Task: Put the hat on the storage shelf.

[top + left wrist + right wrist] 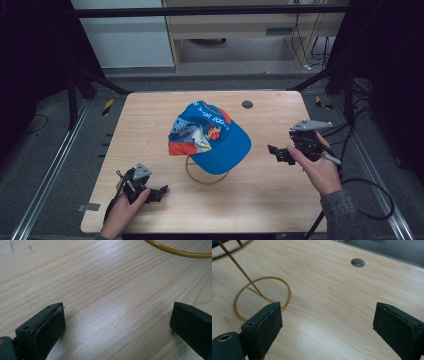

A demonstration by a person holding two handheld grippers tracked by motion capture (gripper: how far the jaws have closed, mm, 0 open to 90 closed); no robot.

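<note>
A blue cap (210,136) sits on a wire stand (206,175) between the left gripper (159,192) and right gripper (276,151), both with jaws spread wide and holding nothing.

Dim surroundings, evenly lit worktop (150,115).

High view soft and slightly grainy, low in detail; black at both side edges, brighter only at the pale wall behind. Light from above, with a faint shadow under the cap (207,136) and beneath each gripper. No hard glare there. In the left gripper view, a broad pale sheen on the wood grain between the jaws, grain sharp in the middle, jaws blurred at the bottom corners. In the right gripper view, similar soft sheen low on the wood, wire ring (262,298) crisp, thin rod at top left blurred, hole (358,262) slightly soft, near jaws out of focus.
</note>
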